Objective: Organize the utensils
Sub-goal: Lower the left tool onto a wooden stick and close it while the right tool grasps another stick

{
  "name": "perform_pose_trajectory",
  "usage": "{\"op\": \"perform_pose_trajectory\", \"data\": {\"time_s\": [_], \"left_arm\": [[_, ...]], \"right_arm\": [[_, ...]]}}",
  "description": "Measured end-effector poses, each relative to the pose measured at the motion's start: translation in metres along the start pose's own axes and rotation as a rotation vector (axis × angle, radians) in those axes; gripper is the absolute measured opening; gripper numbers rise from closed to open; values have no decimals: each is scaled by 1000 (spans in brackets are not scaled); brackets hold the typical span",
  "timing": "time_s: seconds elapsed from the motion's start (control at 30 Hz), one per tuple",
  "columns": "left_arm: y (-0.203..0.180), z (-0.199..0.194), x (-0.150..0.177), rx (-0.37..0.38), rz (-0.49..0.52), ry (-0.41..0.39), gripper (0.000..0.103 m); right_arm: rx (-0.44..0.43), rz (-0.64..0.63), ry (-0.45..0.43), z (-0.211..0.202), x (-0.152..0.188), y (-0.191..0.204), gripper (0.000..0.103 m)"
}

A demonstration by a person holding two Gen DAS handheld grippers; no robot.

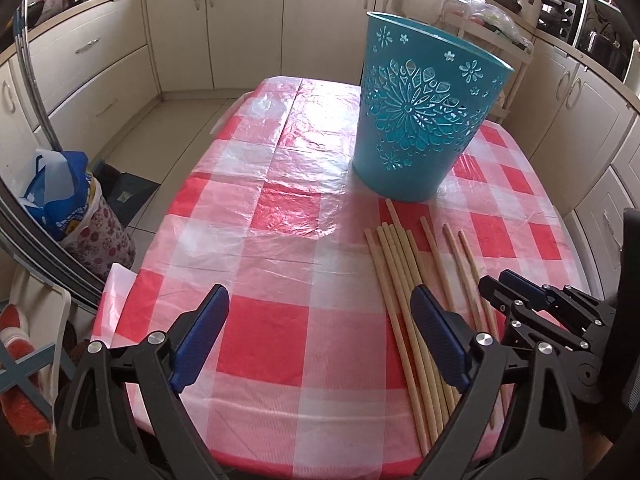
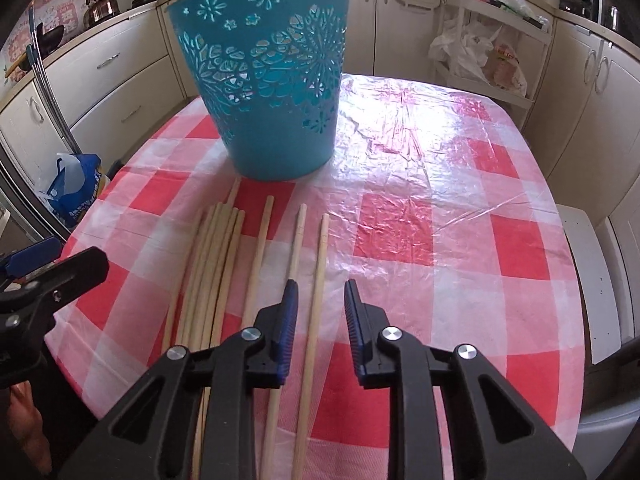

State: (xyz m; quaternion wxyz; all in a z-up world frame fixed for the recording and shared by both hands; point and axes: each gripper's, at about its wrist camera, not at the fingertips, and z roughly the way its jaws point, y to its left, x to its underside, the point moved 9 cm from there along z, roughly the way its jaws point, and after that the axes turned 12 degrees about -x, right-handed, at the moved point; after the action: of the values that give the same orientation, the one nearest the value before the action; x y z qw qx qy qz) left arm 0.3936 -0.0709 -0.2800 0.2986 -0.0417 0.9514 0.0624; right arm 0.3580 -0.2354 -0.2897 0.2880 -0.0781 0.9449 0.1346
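A teal cut-out basket (image 1: 424,120) (image 2: 272,80) stands upright on the red-and-white checked table (image 1: 260,208) (image 2: 440,208). Several wooden chopsticks (image 1: 400,280) (image 2: 216,260) lie side by side in front of it, pointing toward it. My left gripper (image 1: 320,296) (image 2: 56,258) is wide open over the table, its right finger above the bundle and nothing between the pads. My right gripper (image 2: 321,286) (image 1: 496,278) straddles the rightmost single chopstick (image 2: 322,248). Its jaws stand narrow but apart, with gaps on both sides of the stick.
On the floor left of the table, a floral bin holds a blue bag (image 1: 68,200). A white stool (image 2: 592,280) stands by the table's right edge. A trolley with plastic bags (image 2: 480,52) is behind, against the cream cabinets.
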Motion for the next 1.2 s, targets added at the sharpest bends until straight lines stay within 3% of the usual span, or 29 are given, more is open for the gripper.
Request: {"op": "perform_pose_trajectory", "data": {"time_s": [0.2, 0.37, 0.7, 0.83, 0.87, 0.97, 1.1, 1.2], "left_arm": [[-13, 32, -2, -28, 20, 37, 77], [-20, 48, -2, -56, 51, 57, 73], [-34, 58, -8, -75, 117, 33, 71], [-44, 57, -14, -21, 180, -5, 48], [-51, 56, -16, 17, 209, -19, 32], [-60, 55, -19, 98, 272, -29, 15], [-58, 56, -22, 147, 313, -7, 11], [-61, 56, -24, 142, 364, 1, 11]], "right_arm": [[15, -46, 5, 11, -4, -5, 19], [24, -21, -11, 11, -10, -20, 9], [-16, -2, -28, 10, -11, -22, 8], [-30, -15, -5, 11, -11, -22, 8], [-38, -14, 0, 11, -11, -22, 8], [-54, -21, 10, 10, -10, -22, 8], [-60, -12, 26, 10, -11, -23, 8], [-46, -41, 35, 12, -12, -21, 9]]}}
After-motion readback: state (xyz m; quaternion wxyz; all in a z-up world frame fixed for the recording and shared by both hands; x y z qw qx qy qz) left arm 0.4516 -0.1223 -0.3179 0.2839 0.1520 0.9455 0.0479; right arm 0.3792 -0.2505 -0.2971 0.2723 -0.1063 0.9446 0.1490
